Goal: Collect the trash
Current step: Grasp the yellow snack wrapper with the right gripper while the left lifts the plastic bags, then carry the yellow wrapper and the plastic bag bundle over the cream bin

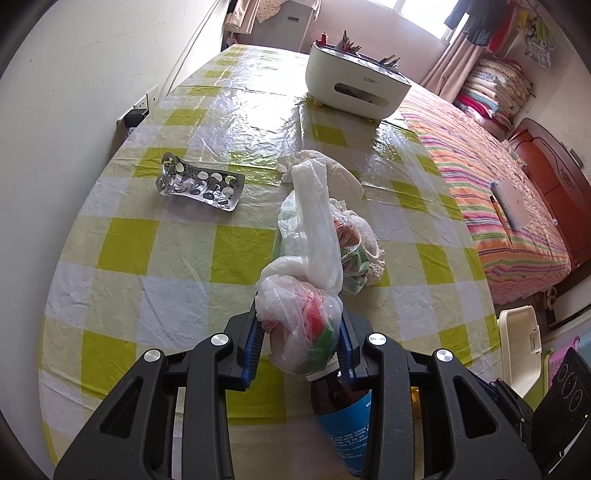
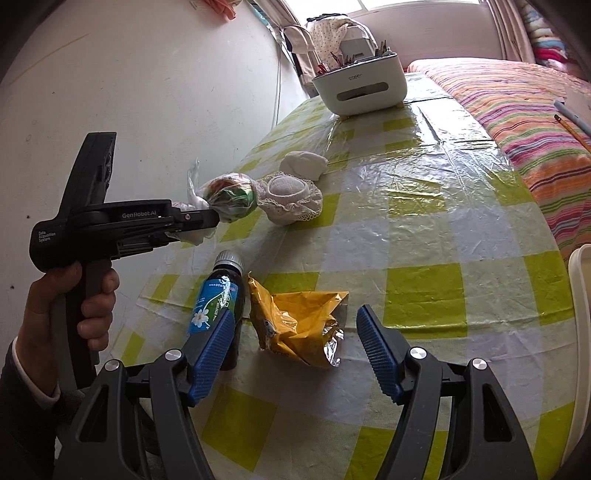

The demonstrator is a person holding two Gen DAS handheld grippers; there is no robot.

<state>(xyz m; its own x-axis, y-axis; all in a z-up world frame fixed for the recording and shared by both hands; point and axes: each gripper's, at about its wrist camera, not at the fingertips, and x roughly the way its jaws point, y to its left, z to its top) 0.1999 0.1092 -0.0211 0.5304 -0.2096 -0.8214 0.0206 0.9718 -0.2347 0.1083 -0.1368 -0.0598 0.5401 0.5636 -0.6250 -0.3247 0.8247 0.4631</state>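
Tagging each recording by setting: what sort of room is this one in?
Most likely a bedroom at home: a bed with a striped cover stands right beside the checked-cloth table, folded blankets are stacked by the window, and clothes hang on a rack.

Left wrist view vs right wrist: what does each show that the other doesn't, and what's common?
Left wrist only: the blister pack lying on the checked tablecloth, and the left gripper shut on the plastic bag, seen close up.

Right wrist only: the yellow wrapper between the open fingers of the right gripper, and the hand holding the left tool.

Both: the brown bottle, the lace-edged cloth bundle and the white organiser box.
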